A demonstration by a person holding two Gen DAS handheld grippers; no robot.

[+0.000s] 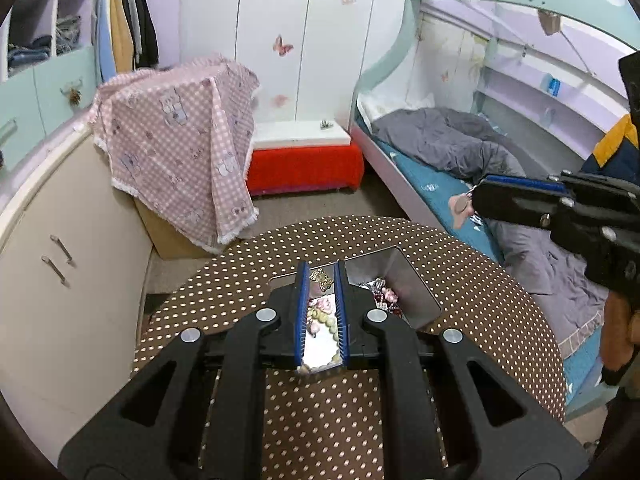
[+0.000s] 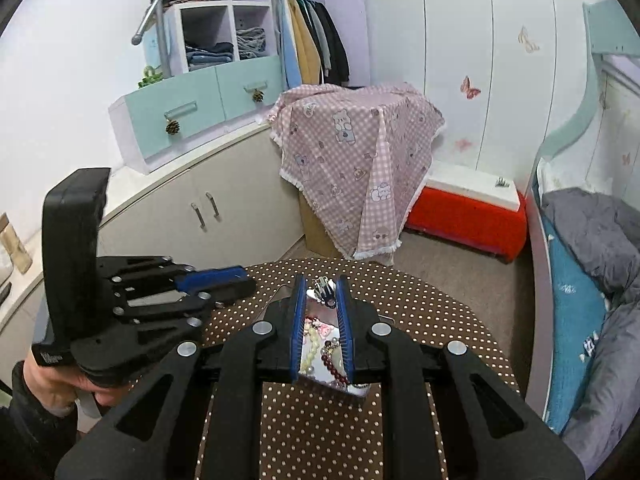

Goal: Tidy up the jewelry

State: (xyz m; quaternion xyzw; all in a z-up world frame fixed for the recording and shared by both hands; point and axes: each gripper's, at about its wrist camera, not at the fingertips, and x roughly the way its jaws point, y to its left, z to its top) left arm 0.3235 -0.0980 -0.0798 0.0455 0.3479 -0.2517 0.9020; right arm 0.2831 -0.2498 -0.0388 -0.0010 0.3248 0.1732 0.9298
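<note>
A shiny metal tray (image 1: 416,284) sits on the brown polka-dot table (image 1: 320,420) and holds several pieces of jewelry: a pale bead bracelet (image 1: 330,322), a gold bow-shaped piece (image 1: 322,279) and pink charms (image 1: 388,296). My left gripper (image 1: 321,270) hovers over the tray, fingers slightly apart, and the bow piece shows between its tips. My right gripper (image 2: 321,282) is closed on a silver and black trinket (image 2: 325,290) above the tray (image 2: 320,376). A dark red bead bracelet (image 2: 334,358) lies below it. The right gripper also shows in the left wrist view (image 1: 476,194), pinching a small piece.
A box draped in pink checked cloth (image 1: 180,148) stands beyond the table. A red and white bench (image 1: 304,160) is behind it. A bed with a grey duvet (image 1: 460,148) lies to the right. Cream cabinets (image 1: 60,280) line the left side.
</note>
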